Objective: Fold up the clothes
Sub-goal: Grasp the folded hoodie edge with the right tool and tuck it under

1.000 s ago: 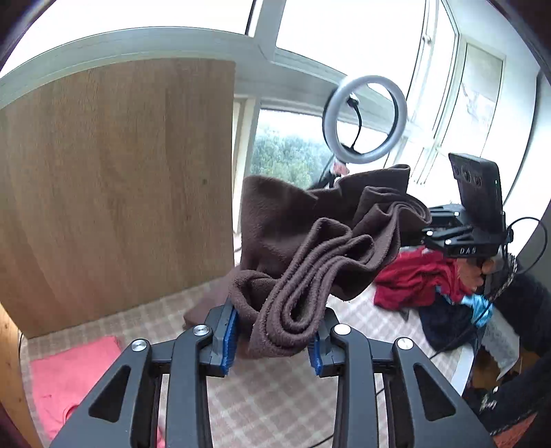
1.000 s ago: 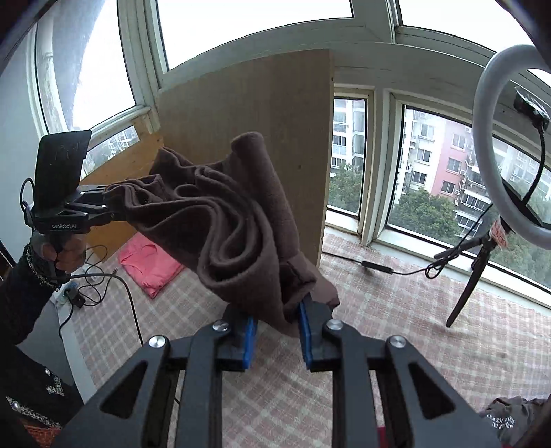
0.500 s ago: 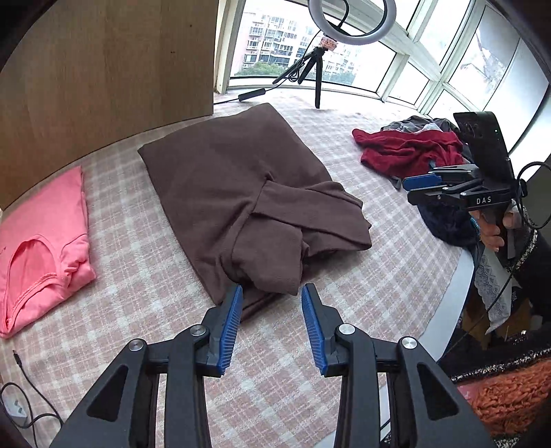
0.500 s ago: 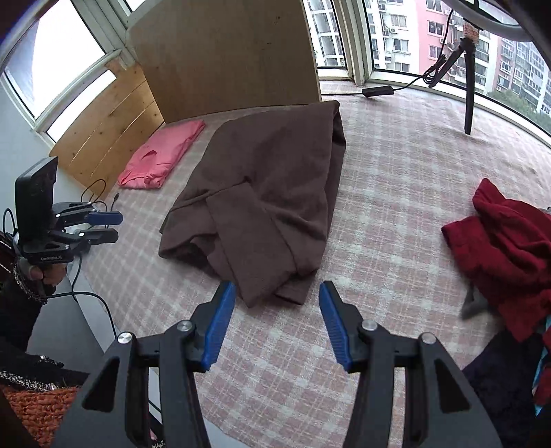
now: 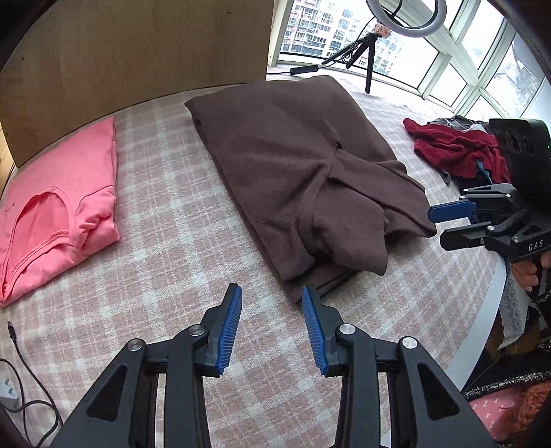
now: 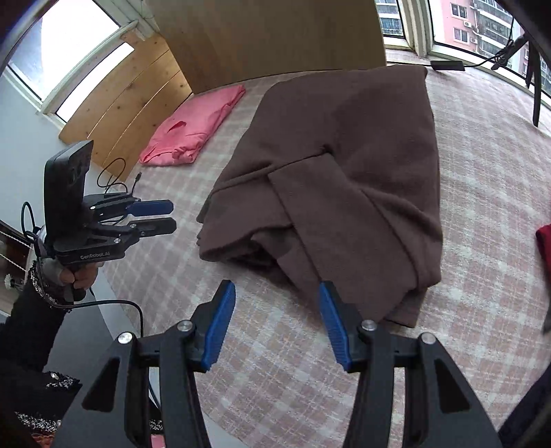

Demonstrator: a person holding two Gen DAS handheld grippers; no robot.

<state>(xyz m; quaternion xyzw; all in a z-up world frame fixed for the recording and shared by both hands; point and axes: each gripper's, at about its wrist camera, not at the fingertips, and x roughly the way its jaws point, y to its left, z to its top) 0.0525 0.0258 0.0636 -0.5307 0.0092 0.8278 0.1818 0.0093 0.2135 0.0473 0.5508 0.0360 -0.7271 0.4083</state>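
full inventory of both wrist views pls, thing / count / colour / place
brown garment: 1, brown, folded, middle of checked cloth
pink top: 1, pink, folded, beside wooden board
red clothes: 1 heap, red, far edge past brown garment
checked cloth: 1, pink-white, covers surface
wooden board: 1, tan, upright behind clothes
ring light: 1, white on black tripod, by window
cable: 1, black, near edge
left claw: 1, black, blue pads, open, empty
right claw: 1, same, open, empty
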